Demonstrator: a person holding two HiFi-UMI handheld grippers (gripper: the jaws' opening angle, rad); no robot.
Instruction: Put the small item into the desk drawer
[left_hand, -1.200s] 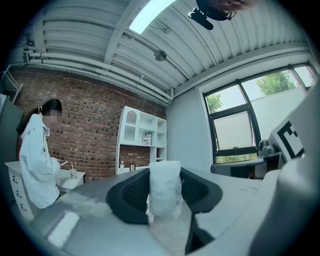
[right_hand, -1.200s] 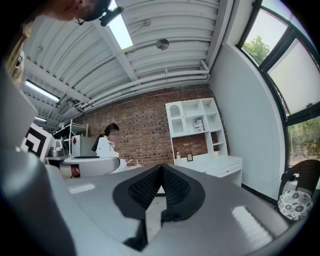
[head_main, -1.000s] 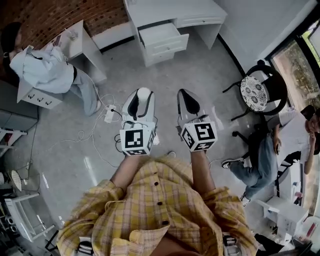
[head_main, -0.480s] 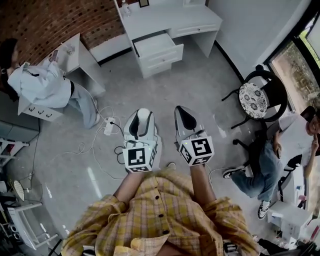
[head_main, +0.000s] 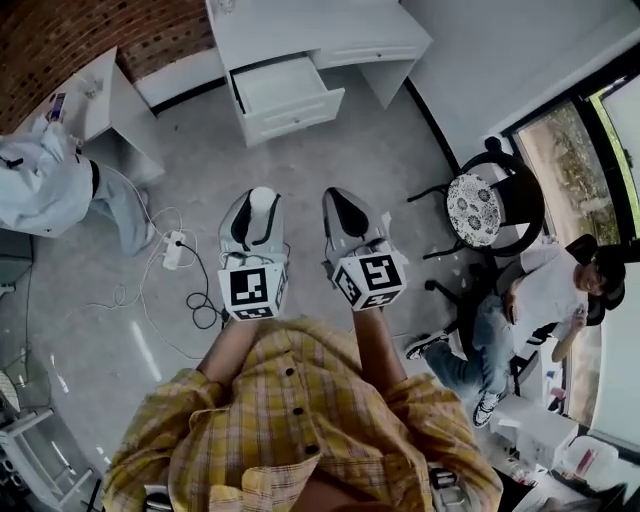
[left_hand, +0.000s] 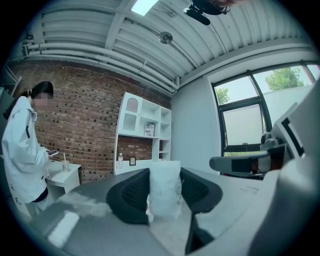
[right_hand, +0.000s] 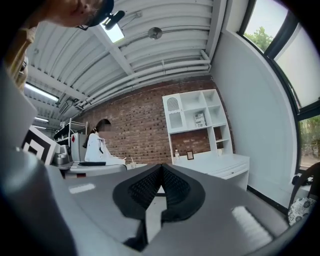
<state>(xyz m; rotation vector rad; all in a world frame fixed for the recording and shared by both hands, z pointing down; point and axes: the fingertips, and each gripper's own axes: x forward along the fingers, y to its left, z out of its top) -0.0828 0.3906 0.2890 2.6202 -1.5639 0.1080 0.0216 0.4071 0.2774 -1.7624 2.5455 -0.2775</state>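
Crinkly plastic packet (left_hand: 165, 189); matt white desk (head_main: 300, 25); glossy grey floor (head_main: 375, 150); rough brick wall (left_hand: 90, 115)

- My left gripper (head_main: 254, 203) points forward, its jaws pressed on a small white item (left_hand: 164, 190).
- My right gripper (head_main: 337, 200) is just beside it, jaws together.

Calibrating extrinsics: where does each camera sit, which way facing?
Head view: head-mounted, steeply down; left gripper, right gripper, plaid shirt; open desk drawer ahead.
Left gripper view: along its jaws, clamping a white packet, toward the brick wall.
Right gripper view: along shut, empty jaws.
Shared: both gripper views show the shelf unit.
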